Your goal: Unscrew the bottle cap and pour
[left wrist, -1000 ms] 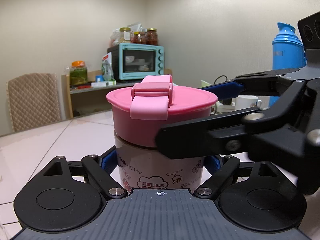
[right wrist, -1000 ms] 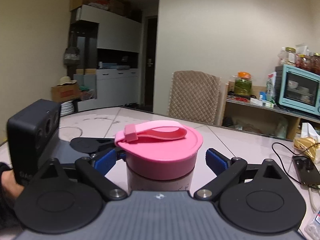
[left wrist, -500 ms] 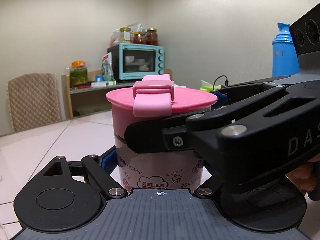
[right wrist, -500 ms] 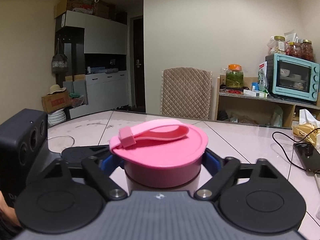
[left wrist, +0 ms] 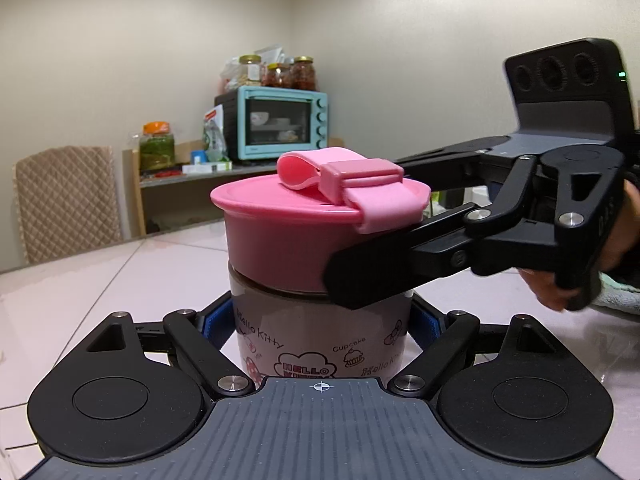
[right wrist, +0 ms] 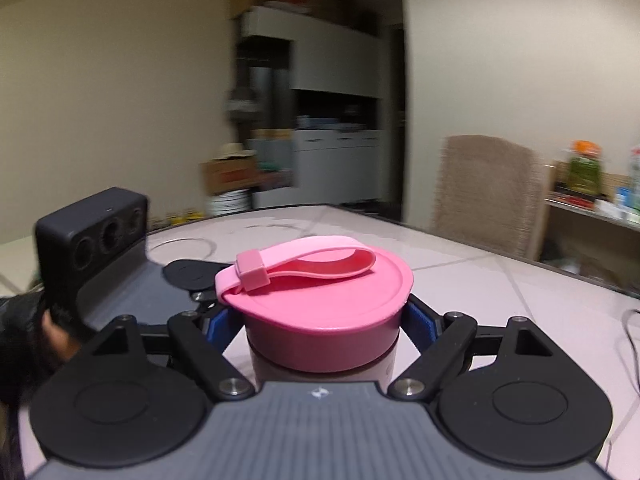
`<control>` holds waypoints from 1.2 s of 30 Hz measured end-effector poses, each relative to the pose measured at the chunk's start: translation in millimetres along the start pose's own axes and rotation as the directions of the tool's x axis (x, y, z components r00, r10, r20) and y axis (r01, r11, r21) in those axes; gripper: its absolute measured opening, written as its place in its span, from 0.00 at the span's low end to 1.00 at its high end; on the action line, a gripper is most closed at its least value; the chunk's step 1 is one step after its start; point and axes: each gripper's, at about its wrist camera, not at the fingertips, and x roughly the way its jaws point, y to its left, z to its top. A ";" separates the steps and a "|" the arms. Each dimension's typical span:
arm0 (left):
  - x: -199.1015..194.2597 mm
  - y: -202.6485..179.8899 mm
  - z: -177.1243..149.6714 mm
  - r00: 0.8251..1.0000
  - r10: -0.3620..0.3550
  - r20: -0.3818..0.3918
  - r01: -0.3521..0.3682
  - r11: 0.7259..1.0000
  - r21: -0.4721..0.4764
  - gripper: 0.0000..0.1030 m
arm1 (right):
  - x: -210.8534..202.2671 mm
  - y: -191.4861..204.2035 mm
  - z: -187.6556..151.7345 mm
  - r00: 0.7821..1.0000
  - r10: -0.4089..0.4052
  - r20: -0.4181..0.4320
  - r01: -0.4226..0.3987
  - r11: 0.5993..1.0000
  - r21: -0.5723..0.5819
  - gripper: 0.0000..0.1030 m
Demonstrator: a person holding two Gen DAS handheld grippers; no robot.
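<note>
The bottle stands upright on the desk, its printed body clamped by the left hand-held gripper. The right hand-held gripper grasps the pink cap, a blue pad touching each side; its strap lies looped on top.

The cap looks like smooth pink plastic with a soft matt strap. The bottle is glossy and printed; the table is shiny tile.

The left gripper is clamping the bottle body; the right gripper is squeezing its jaws on the cap.
</note>
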 end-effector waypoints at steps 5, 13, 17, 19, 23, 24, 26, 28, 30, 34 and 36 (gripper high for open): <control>0.5 -0.9 -0.3 1.000 0.000 0.000 0.000 1.000 0.001 0.87 | -1.4 -5.8 3.7 0.999 0.049 0.000 -0.049 0.998 -0.028 0.82; 0.5 -0.3 -0.4 1.000 0.000 0.000 0.000 1.000 0.000 0.87 | -10.7 18.5 7.2 0.995 -0.104 -0.005 0.104 0.994 0.013 0.94; 0.7 -0.5 -0.3 1.000 0.000 0.000 0.000 1.000 0.000 0.87 | -14.5 37.8 9.0 0.981 -0.192 0.005 0.191 0.980 0.063 0.96; 0.8 -0.7 -0.3 1.000 0.000 0.000 0.000 1.000 0.000 0.87 | -14.2 46.4 9.1 0.972 -0.236 0.008 0.235 0.970 0.065 0.96; 0.5 -0.5 -0.5 1.000 0.000 0.000 0.000 1.000 0.000 0.87 | -11.9 60.9 8.3 0.960 -0.278 0.014 0.276 0.958 0.083 0.96; 0.3 -0.3 -0.5 1.000 0.000 0.000 0.000 1.000 0.000 0.87 | -10.9 64.0 8.2 0.957 -0.289 0.015 0.286 0.954 0.090 0.96; 0.6 -0.3 -0.5 1.000 0.000 0.000 0.000 1.000 0.000 0.87 | -10.9 65.4 7.2 0.953 -0.302 0.020 0.297 0.947 0.120 0.96; 0.6 -0.5 -0.6 1.000 0.000 0.000 0.000 1.000 0.000 0.87 | -9.1 66.4 6.8 0.943 -0.333 0.021 0.327 0.933 0.150 0.96; 0.5 -0.4 -0.6 1.000 0.000 0.000 0.000 1.000 0.000 0.87 | -5.2 67.0 6.0 0.934 -0.356 0.017 0.348 0.923 0.162 0.96; 0.5 -0.2 -0.6 1.000 0.000 0.000 0.000 1.000 0.000 0.87 | 2.5 66.6 4.4 0.915 -0.404 0.014 0.395 0.902 0.175 0.96; 0.4 -0.2 -0.5 1.000 0.000 0.000 0.000 1.000 0.000 0.87 | 6.6 68.2 4.3 0.907 -0.420 0.016 0.411 0.894 0.180 0.96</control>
